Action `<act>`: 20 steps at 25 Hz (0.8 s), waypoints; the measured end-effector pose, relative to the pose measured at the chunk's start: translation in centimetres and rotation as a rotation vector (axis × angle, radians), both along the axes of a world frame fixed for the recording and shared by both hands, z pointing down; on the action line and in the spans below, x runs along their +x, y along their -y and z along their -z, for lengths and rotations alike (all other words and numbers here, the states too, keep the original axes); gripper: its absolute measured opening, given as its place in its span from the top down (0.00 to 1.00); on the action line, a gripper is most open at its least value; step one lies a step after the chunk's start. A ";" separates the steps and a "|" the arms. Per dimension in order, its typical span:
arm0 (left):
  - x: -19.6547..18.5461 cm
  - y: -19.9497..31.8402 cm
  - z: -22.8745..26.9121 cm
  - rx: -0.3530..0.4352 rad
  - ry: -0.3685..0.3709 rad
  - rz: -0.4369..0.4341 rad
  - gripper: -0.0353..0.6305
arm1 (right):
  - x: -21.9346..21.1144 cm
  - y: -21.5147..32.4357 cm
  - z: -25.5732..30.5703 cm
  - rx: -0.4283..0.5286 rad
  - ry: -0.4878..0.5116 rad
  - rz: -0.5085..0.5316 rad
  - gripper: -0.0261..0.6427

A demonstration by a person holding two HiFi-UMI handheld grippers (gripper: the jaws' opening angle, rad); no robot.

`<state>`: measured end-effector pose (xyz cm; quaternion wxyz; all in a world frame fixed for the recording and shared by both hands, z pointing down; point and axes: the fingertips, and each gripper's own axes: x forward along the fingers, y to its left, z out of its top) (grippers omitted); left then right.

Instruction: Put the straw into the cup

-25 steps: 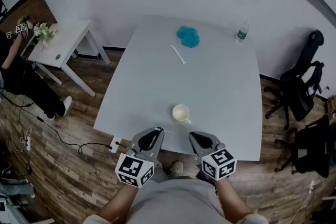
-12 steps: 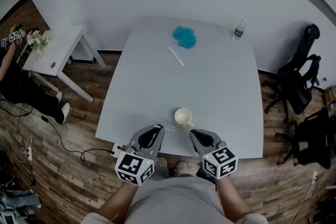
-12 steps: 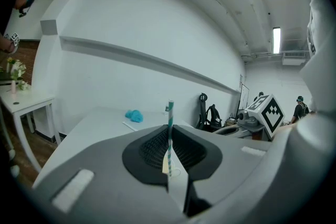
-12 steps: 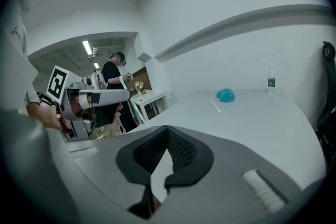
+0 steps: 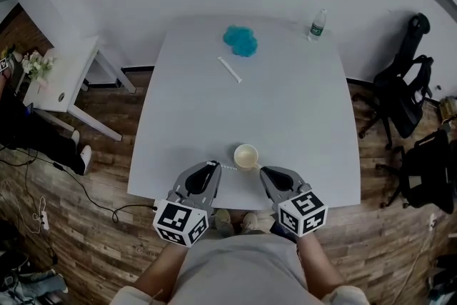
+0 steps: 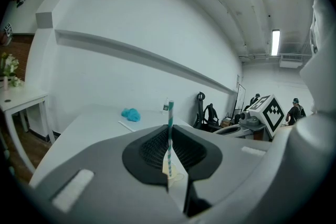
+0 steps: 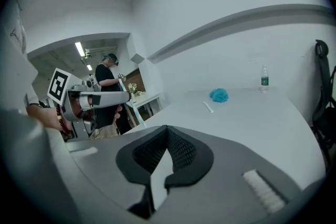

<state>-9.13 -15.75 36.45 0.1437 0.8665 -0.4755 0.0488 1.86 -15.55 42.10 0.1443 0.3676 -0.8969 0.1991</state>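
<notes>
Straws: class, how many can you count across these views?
1 for sure: a teal-and-white striped straw clamped in the left gripper. The thin white stick beside the crumpled blue cloth may be a second, wrapped.

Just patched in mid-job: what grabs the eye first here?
The left hand-held gripper is shut on a teal-striped straw, right beside the cream cup at the near edge of the white table. At the far end sit a crumpled blue object and a water bottle.
</notes>
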 end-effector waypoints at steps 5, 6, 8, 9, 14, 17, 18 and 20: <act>0.2 1.2 -0.5 -0.015 -0.002 -0.009 0.88 | 0.0 0.7 -0.4 -0.008 -0.004 -0.011 0.95; 0.3 1.5 -0.6 -0.016 -0.001 -0.012 0.88 | 0.0 1.0 -0.5 -0.010 -0.006 -0.013 0.95; 0.5 2.2 -0.8 -0.018 -0.002 -0.020 0.88 | 0.1 1.5 -0.7 -0.011 -0.009 -0.016 0.95; 0.7 2.4 -0.9 -0.019 -0.002 -0.024 0.88 | 0.2 1.7 -0.8 -0.013 -0.010 -0.018 0.95; 1.1 3.6 -1.4 -0.032 -0.008 -0.036 0.88 | 0.4 2.7 -1.0 -0.021 -0.011 -0.026 0.95; 1.3 4.2 -1.8 -0.042 -0.015 -0.042 0.88 | 0.6 3.1 -1.2 -0.025 -0.018 -0.029 0.95; 1.4 4.3 -1.9 -0.045 -0.016 -0.044 0.88 | 0.7 3.2 -1.3 -0.027 -0.020 -0.030 0.95; 1.5 4.6 -2.2 -0.050 -0.018 -0.048 0.88 | 0.9 3.4 -1.5 -0.033 -0.023 -0.035 0.95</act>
